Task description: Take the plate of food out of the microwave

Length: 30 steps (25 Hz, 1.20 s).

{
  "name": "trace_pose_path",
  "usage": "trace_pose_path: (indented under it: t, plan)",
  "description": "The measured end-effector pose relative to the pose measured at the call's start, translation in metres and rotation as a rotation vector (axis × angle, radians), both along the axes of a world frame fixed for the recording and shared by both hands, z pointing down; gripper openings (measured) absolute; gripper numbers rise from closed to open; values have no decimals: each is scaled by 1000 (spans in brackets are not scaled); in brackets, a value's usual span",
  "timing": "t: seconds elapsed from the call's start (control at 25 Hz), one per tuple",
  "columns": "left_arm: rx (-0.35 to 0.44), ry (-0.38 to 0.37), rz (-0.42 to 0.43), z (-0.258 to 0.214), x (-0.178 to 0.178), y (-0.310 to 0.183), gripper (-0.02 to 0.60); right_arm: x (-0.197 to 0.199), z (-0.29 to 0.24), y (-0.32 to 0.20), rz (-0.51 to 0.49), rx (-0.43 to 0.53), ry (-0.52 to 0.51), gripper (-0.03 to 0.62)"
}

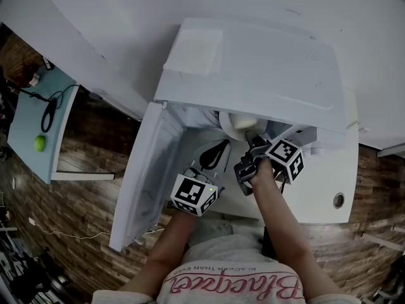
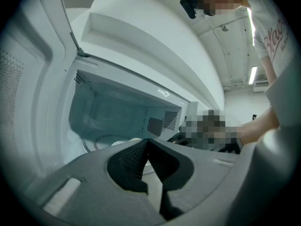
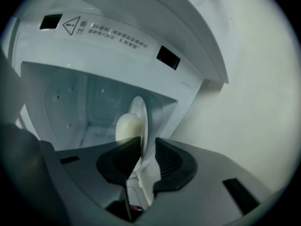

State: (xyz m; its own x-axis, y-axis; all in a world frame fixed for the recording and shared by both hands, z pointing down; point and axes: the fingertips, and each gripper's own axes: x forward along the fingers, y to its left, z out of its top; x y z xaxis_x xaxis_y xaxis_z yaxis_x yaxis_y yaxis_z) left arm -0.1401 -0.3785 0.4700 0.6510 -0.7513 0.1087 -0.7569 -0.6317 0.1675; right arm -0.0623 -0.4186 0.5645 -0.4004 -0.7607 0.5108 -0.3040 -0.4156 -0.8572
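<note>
White plate (image 3: 140,109) gripped edge-on between right tongs (image 3: 147,141).

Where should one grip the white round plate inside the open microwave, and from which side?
Probably the near rim of the white round plate, from the open front, one jaw over, one under: it is thin, and the pale rounded food sits further in.

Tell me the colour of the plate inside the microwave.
The plate is white, clearest in the right gripper view.
</note>
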Motion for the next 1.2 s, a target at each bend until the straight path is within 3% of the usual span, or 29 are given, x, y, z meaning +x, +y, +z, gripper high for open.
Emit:
trace_pose_path:
  t: [0.12, 0.56, 1.2]
  plan:
    - [-5, 3, -3, 2, -1, 3, 5, 2, -7, -1, 23, 36, 17, 41]
    - [0, 15, 4, 0, -6, 13, 5, 3, -10, 5, 66, 100, -105, 21]
    - [7, 16, -2, -1, -16, 36, 5, 1, -8, 21, 94, 163, -177, 18]
